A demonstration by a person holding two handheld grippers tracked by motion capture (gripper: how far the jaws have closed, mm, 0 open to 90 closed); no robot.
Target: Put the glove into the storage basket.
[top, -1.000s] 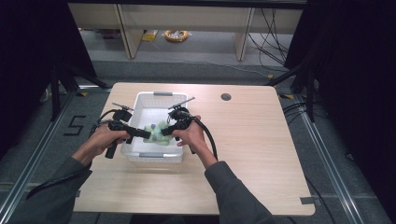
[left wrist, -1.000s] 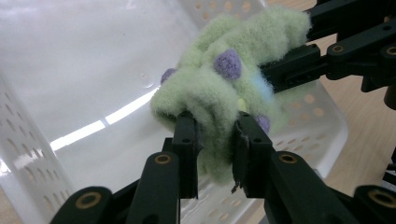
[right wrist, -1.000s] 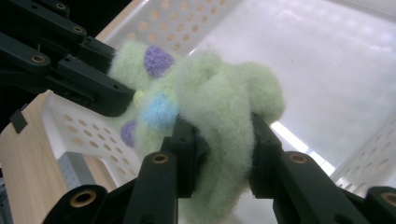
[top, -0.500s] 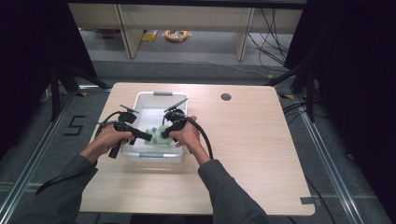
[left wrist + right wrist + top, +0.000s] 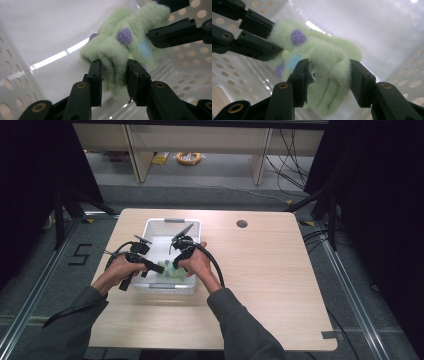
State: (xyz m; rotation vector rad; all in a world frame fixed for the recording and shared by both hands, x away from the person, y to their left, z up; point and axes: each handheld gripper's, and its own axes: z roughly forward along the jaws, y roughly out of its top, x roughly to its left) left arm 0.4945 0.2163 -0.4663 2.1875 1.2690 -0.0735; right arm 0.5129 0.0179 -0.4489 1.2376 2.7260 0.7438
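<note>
A pale green fuzzy sock [image 5: 117,50] with purple and blue dots hangs low inside a white perforated bin [image 5: 150,227]. My left gripper [image 5: 113,75] pinches one end of it; its jaws have just been opening but the pads still squeeze the fabric. My right gripper [image 5: 329,75] straddles the other end [image 5: 332,72]. Its jaws have just been opening too, and the fabric sits loosely between them. In the high view both grippers, left [image 5: 159,268] and right [image 5: 172,266], meet over the sock [image 5: 172,271] at the bin's near end.
The bin stands on a light wooden table [image 5: 260,280] at its left half, with a grey handle [image 5: 173,220] on its far rim. A small round hole [image 5: 242,224] marks the tabletop at the back. Cables trail from both grippers.
Both hands have sunk a little deeper into the bin with the sock and come closer to its near wall.
</note>
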